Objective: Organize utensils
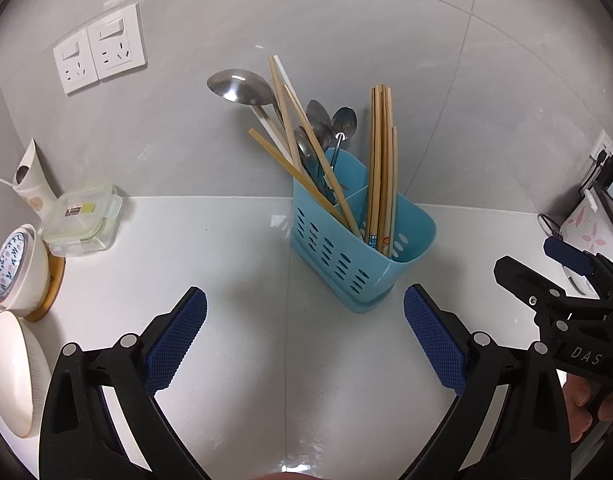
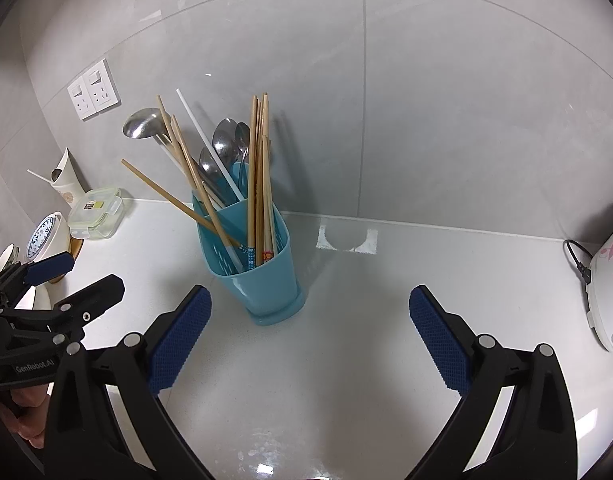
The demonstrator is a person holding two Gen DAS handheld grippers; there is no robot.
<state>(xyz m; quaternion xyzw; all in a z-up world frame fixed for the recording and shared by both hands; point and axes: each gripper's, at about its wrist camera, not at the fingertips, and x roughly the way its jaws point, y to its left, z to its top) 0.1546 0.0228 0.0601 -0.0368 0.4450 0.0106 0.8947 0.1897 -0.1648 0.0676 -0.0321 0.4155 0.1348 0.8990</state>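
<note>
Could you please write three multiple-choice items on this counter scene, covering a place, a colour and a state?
1. Where does the clear food container sit relative to the utensil caddy, in the left wrist view?
A. To its left, by the wall
B. Inside it
C. To its right

2. What colour is the utensil caddy?
A. Red
B. Light blue
C. Black

3. How do the left gripper and right gripper stand?
A. Both shut on chopsticks
B. One open, one shut
C. Both open and empty

Answers: 1 A, it stands left near the bowls; 2 B, its slotted plastic walls are light blue; 3 C, the blue pads stand wide apart over bare counter.
</note>
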